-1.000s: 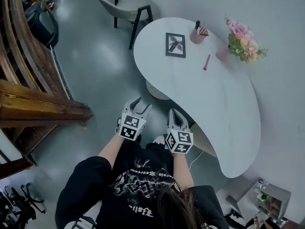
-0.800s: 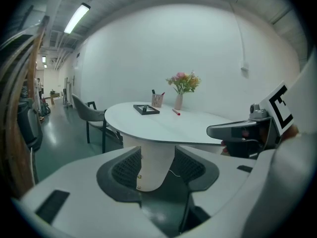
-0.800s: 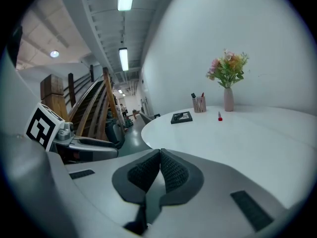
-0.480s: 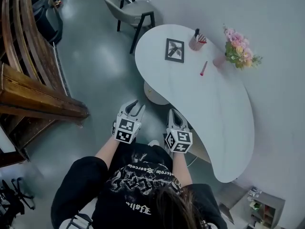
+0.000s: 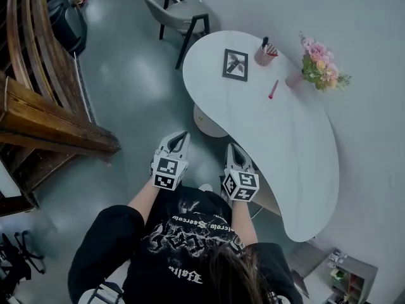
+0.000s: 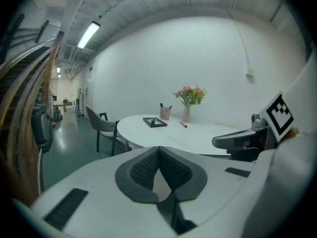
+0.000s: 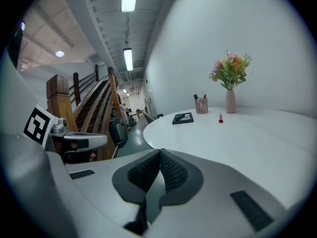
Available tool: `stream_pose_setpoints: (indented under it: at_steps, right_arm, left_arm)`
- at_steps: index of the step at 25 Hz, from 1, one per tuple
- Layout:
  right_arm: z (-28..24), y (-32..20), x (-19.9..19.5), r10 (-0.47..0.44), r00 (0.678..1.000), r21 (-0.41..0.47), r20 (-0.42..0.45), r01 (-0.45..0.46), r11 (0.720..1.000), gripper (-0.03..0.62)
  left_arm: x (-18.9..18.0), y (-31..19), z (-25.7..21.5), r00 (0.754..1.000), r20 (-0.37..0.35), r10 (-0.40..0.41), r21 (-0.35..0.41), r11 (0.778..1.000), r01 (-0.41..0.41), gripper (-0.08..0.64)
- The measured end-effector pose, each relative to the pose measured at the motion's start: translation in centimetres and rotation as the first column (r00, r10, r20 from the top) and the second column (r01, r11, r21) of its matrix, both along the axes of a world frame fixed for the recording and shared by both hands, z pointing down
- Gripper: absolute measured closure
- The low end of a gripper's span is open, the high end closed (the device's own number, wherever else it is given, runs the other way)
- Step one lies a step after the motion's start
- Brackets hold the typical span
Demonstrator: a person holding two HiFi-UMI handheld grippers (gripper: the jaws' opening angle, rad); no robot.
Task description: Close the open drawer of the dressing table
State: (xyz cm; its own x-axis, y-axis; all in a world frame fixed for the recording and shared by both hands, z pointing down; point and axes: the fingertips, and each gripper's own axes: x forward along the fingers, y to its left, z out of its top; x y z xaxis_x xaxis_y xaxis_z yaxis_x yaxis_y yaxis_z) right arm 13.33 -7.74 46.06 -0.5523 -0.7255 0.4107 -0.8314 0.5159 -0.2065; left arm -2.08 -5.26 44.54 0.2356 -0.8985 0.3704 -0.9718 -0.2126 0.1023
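The white curved dressing table stands to the right in the head view. A beige part shows under its near edge beside my right gripper; I cannot tell whether it is the drawer. My left gripper hangs over the floor, left of the table; its jaws have just been closing and now stand shut with nothing between them. My right gripper is at the table's edge, shut and empty. Both point toward the table's far end.
On the table lie a dark picture frame, a pen cup, a red stick and flowers in a pink vase. A grey chair stands beyond it, a wooden staircase at the left, a small shelf at the bottom right.
The left gripper's jaws went from wide open to shut, with nothing caught. The left gripper rose slightly; the right gripper stayed where it was.
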Motion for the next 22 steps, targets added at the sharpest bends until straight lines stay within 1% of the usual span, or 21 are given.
stream_pose_setpoints:
  at_steps: [2,3,7,10,15,22]
  right_arm:
    - [0.0,-0.1,0.3,0.006,1.0,0.004,-0.015,-0.006,1.0,0.566]
    - [0.0,-0.2,0.4,0.005,1.0,0.007,-0.022,-0.005,1.0,0.566]
    - [0.2,-0.2,0.4,-0.009,0.999,0.015,-0.044,0.01,1.0,0.566]
    - [0.4,-0.2,0.4,-0.023,0.998,0.011,-0.053,0.023,1.0,0.566]
    - [0.4,-0.5,0.9,-0.004,0.998,0.014,-0.056,0.005,1.0,0.566]
    - [0.7,-1.5,1.4,0.011,0.998,0.011,-0.057,-0.01,1.0,0.566]
  left_arm:
    - [0.3,0.0,-0.6,0.998,-0.055,0.001,0.017,1.0,0.0,0.537]
    - [0.4,0.0,-0.7,0.998,-0.068,0.002,0.021,1.0,-0.001,0.537]
    - [0.9,-0.2,-0.3,0.999,-0.044,0.015,0.013,1.0,-0.015,0.537]
    - [1.3,-0.3,0.0,0.999,-0.042,0.021,0.005,1.0,-0.02,0.537]
    - [1.7,-0.4,0.5,0.999,-0.031,0.03,-0.013,0.999,-0.03,0.537]
    - [1.7,-1.4,1.0,0.999,-0.038,0.022,-0.025,0.999,-0.023,0.537]
